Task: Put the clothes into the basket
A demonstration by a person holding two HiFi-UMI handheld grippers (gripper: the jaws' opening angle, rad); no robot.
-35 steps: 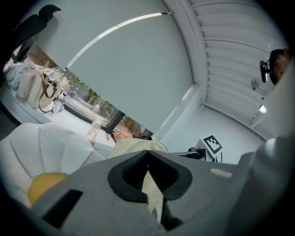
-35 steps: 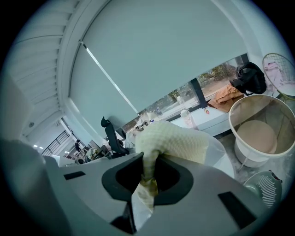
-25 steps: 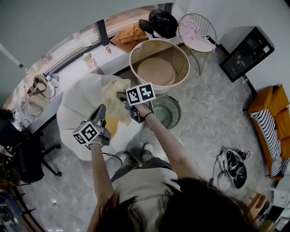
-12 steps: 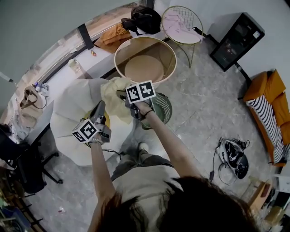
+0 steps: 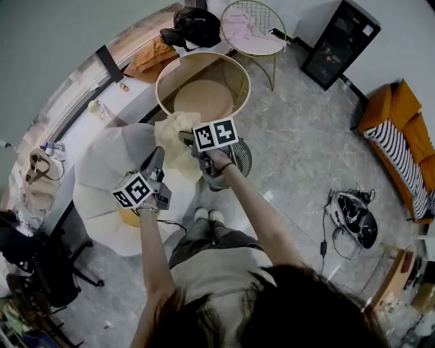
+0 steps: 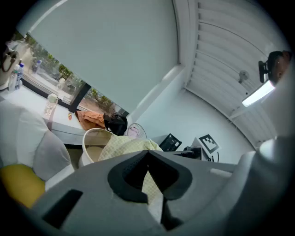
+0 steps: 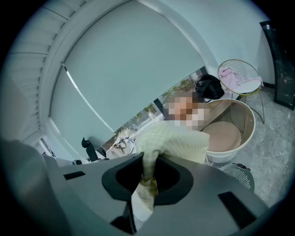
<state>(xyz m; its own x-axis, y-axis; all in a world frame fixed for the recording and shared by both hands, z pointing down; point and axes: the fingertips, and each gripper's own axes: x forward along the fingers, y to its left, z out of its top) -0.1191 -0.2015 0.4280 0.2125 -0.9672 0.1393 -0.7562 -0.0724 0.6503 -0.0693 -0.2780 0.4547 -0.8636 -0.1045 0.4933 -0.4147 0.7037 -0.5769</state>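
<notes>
Left gripper (image 6: 147,156): jaws pressed together, pinching a fold of the pale yellow checked garment (image 6: 130,146). Right gripper (image 7: 144,162): jaws likewise closed on an edge of the same garment, with cloth bunched in the gap and hanging below the pads. In the head view the garment is held up between the two grippers just left of frame centre, above the edge of a white-draped table (image 5: 102,166). The garment's top edge overlaps the near rim of the large round beige basket (image 5: 231,75), which sits at upper centre; contact with the rim cannot be confirmed from this angle. The basket interior shows only its bare bottom. A slatted grey-green bin (image 5: 239,155) stands on the floor right of the right gripper. A gold wire chair (image 5: 234,17) carrying a pink cloth (image 5: 253,32) is at the top of the frame.
</notes>
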